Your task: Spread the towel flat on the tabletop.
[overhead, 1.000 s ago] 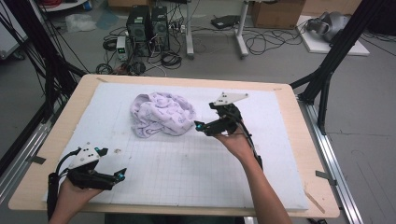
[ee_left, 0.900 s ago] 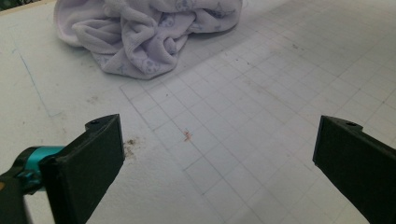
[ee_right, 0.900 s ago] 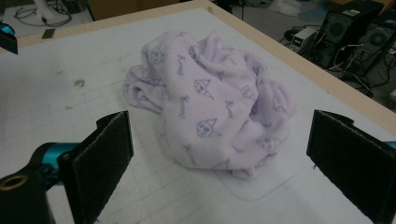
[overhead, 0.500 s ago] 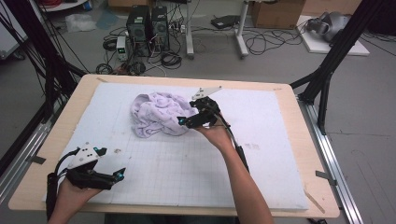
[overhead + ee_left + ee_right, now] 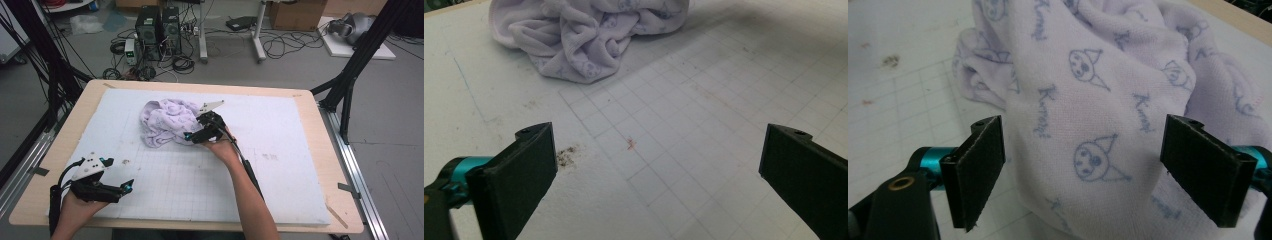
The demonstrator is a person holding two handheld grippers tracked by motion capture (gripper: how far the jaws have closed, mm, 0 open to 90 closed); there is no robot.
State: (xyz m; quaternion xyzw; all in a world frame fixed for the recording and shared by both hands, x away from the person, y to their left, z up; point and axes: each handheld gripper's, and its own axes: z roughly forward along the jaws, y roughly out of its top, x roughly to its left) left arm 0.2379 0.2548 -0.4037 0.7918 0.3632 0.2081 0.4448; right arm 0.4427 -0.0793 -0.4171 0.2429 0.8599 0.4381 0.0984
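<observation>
At the lower left of the high view the left gripper point(image 5: 126, 186) rests low over the mat point(image 5: 280, 165), well apart from the work, and seems parked there to keep out of the way. In the left gripper view its jaws stand wide apart with bare gridded mat between them, so it holds nothing; the towel point(image 5: 589, 37) lies ahead of it at the top of that frame.

Left of centre in the high view, in the upper half of the mat, the towel point(image 5: 167, 121) sits as a crumpled lilac heap with a small printed pattern. Bunched like this it has no clear long axis and points no way that can be told; the mound runs a little wider across the frame than it is deep, and its edges and corners are tucked into folds.

Just right of the heap, the right gripper point(image 5: 188, 136) comes in at the towel's near right side, aimed toward the frame's left. In the right gripper view a raised fold of towel point(image 5: 1083, 125) lies between its jaws, which have just been closing but do not yet pinch the cloth. It looks set to take hold of that fold and lift or spread the heap.
</observation>
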